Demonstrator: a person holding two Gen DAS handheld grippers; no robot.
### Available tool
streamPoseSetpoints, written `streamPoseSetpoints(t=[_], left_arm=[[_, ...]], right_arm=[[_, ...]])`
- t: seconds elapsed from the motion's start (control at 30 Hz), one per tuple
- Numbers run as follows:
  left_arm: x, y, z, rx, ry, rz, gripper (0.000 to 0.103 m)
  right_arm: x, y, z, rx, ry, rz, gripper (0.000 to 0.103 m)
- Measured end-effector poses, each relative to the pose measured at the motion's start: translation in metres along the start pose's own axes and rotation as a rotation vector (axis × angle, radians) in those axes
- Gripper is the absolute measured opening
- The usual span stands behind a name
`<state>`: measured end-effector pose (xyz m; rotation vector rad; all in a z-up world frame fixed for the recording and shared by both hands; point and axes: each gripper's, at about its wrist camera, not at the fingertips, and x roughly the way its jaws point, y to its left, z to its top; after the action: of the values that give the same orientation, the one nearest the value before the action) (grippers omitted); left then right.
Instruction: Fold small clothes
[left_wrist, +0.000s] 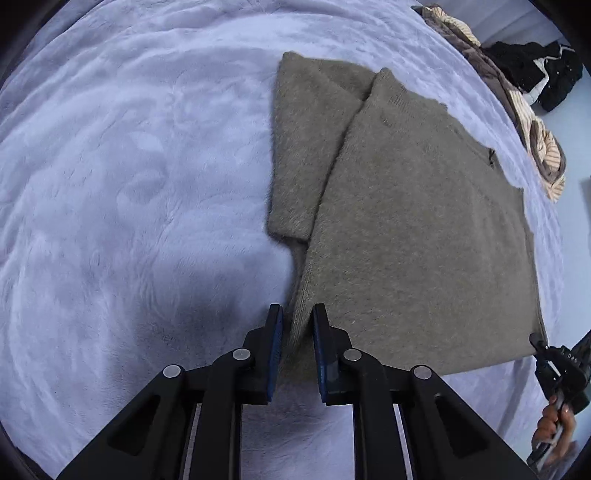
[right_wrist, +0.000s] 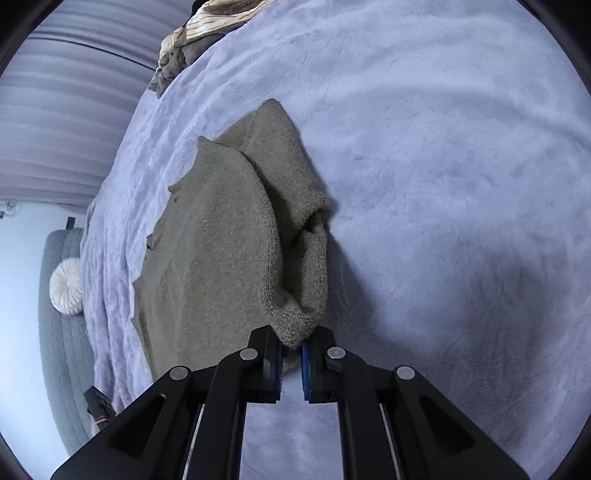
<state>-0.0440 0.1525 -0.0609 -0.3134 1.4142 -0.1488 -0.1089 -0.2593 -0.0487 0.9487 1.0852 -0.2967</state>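
On the lilac blanket lies the olive sweater, one sleeve folded in. Both the left gripper and the right gripper pinch hem corners, fingers nearly closed. I'd lift evenly, keeping the hem taut.

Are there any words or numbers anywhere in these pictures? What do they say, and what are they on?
"DAS" in small pale letters on the black body of the right gripper, seen at the edge of the left wrist view; any further letters are too small to read.
No other text: none on the fuzzy olive-brown knitted sweater, the lavender plush blanket, or the left gripper.
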Motion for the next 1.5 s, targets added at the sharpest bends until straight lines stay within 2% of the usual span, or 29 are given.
streamPoseSetpoints(t=[0.07, 0.13, 0.2, 0.3, 0.37, 0.47, 0.6, 0.67, 0.73, 0.77, 0.83, 0.9, 1.0, 1.17, 1.27, 1.37, 1.47, 1.5], left_arm=[[0.003, 0.011, -0.007, -0.026, 0.001, -0.027, 0.018], [-0.001, 0.014, -0.010, -0.026, -0.006, -0.029, 0.021], [-0.009, 0.016, -0.013, -0.007, -0.015, -0.007, 0.022], [-0.023, 0.014, -0.012, 0.020, -0.023, 0.011, 0.022], [-0.035, 0.006, -0.009, 0.046, -0.047, 0.008, 0.022], [-0.043, -0.011, 0.000, 0.090, -0.068, -0.054, 0.022], [-0.029, -0.035, 0.010, 0.139, -0.061, -0.067, 0.022], [-0.013, -0.040, 0.014, 0.141, -0.050, -0.050, 0.022], [0.001, -0.035, 0.014, 0.121, -0.027, -0.021, 0.022], [0.004, -0.030, 0.014, 0.097, -0.019, -0.040, 0.022], [-0.002, -0.025, 0.014, 0.071, -0.021, -0.062, 0.022], [-0.011, -0.027, 0.018, 0.088, -0.039, -0.059, 0.022], [-0.027, -0.038, 0.035, 0.134, -0.100, -0.075, 0.022], [-0.030, -0.061, 0.077, 0.164, -0.164, -0.123, 0.022], [-0.011, -0.070, 0.095, 0.170, -0.155, -0.117, 0.022], [0.016, -0.065, 0.109, 0.135, -0.128, -0.047, 0.022], [0.019, -0.047, 0.111, 0.055, -0.115, -0.111, 0.022], [0.015, -0.046, 0.110, 0.054, -0.118, -0.105, 0.022]], right_arm=[[0.019, -0.011, -0.002, -0.011, 0.038, -0.039, 0.008], [0.022, -0.022, -0.005, 0.011, 0.038, -0.032, 0.009], [0.015, -0.025, -0.008, 0.043, 0.033, -0.029, 0.011], [0.000, -0.023, -0.013, 0.020, 0.030, -0.083, 0.012], [-0.015, -0.014, -0.015, -0.019, -0.004, -0.113, 0.013], [-0.034, 0.009, -0.013, -0.114, -0.061, -0.087, 0.013], [-0.020, 0.038, -0.005, -0.219, -0.048, -0.086, 0.013], [-0.007, 0.037, -0.001, -0.218, -0.039, -0.117, 0.013], [0.006, 0.021, 0.004, -0.189, -0.011, -0.189, 0.013], [0.013, 0.009, 0.004, -0.160, 0.014, -0.217, 0.008], [0.014, -0.005, 0.002, -0.106, 0.016, -0.173, 0.004], [0.011, -0.004, 0.000, -0.127, 0.012, -0.173, 0.004], [0.013, 0.006, -0.004, -0.209, 0.016, -0.224, 0.004], [0.012, 0.006, -0.005, -0.208, 0.015, -0.235, 0.004], [0.012, 0.005, -0.006, -0.215, 0.015, -0.235, 0.004], [0.012, 0.006, -0.005, -0.219, 0.015, -0.235, 0.004], [0.010, 0.007, -0.006, -0.220, 0.018, -0.232, 0.004], [0.009, 0.007, -0.006, -0.222, 0.018, -0.232, 0.004]])
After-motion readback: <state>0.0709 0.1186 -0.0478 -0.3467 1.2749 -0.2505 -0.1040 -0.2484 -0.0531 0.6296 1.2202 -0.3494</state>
